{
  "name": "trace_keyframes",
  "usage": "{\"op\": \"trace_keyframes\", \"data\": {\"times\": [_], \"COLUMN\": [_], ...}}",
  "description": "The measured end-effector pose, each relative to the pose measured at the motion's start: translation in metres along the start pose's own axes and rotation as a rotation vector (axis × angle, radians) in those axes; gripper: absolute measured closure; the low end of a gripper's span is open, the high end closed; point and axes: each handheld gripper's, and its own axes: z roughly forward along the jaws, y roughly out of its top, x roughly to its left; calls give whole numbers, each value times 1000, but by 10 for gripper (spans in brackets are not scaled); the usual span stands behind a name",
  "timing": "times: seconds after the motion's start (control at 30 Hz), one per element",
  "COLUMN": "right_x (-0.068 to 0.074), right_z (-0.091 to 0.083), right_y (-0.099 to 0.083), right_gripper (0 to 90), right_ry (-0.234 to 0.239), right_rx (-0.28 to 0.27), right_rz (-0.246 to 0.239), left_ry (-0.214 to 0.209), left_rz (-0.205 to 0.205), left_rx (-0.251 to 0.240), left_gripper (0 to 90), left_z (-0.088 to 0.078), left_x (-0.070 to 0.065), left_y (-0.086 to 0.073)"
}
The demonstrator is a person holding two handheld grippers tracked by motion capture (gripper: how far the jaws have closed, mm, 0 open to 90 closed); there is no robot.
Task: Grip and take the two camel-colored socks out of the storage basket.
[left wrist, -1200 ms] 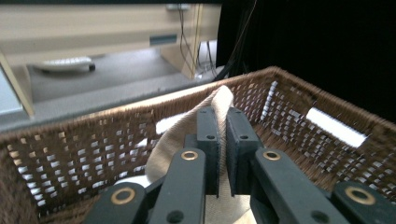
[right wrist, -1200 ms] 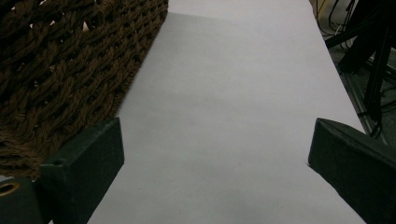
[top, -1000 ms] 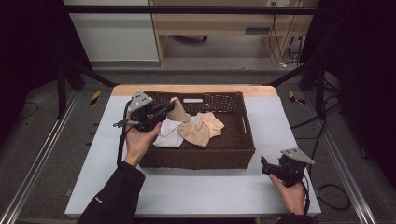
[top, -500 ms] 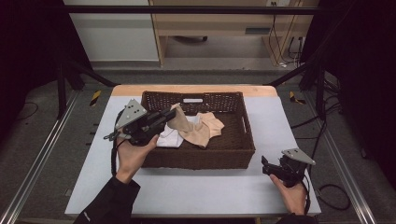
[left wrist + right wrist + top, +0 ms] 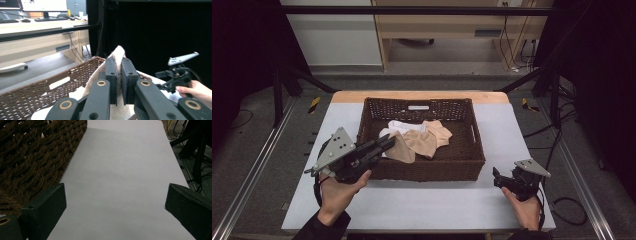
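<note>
A brown wicker basket (image 5: 427, 170) on the white table holds a heap of small cloths: white (image 5: 399, 126), peach (image 5: 439, 132) and beige (image 5: 422, 142). My left gripper (image 5: 384, 142) reaches over the basket's left front corner, shut on a beige cloth (image 5: 403, 151) that trails from its jaws into the heap. In the left gripper view the two pads (image 5: 111, 72) press together on that beige cloth (image 5: 119, 52), which sticks up beyond the gripper's tips (image 5: 119, 62). My right gripper (image 5: 498, 176) rests on the table right of the basket, open, with only bare table between its jaws (image 5: 115, 205).
Bare white table (image 5: 437, 210) runs along the front and down both sides of the basket. Dark frame rails (image 5: 257, 165) flank the table. The basket's woven wall (image 5: 30, 157) stands just left of my right gripper. A desk (image 5: 37, 37) stands beyond.
My left gripper has drawn back from the basket's middle toward its left front corner, rising a little and pulling the beige cloth along. The right gripper has stayed put.
</note>
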Motion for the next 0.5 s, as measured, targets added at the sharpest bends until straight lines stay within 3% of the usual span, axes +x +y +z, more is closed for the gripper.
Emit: {"op": "trace_keyframes", "data": {"times": [0.13, 0.5], "right_x": [0, 0], "right_z": [0, 0], "right_y": [0, 0], "right_gripper": [38, 38], "right_ry": [0, 2], "right_rx": [-1, 3], "right_rz": [-1, -1], "left_ry": [-29, -74], "left_rz": [12, 19], "left_rx": [19, 80], "left_gripper": [845, 845], "left_z": [-5, -10], "left_x": [-12, -26], "left_y": [-8, -34]}}
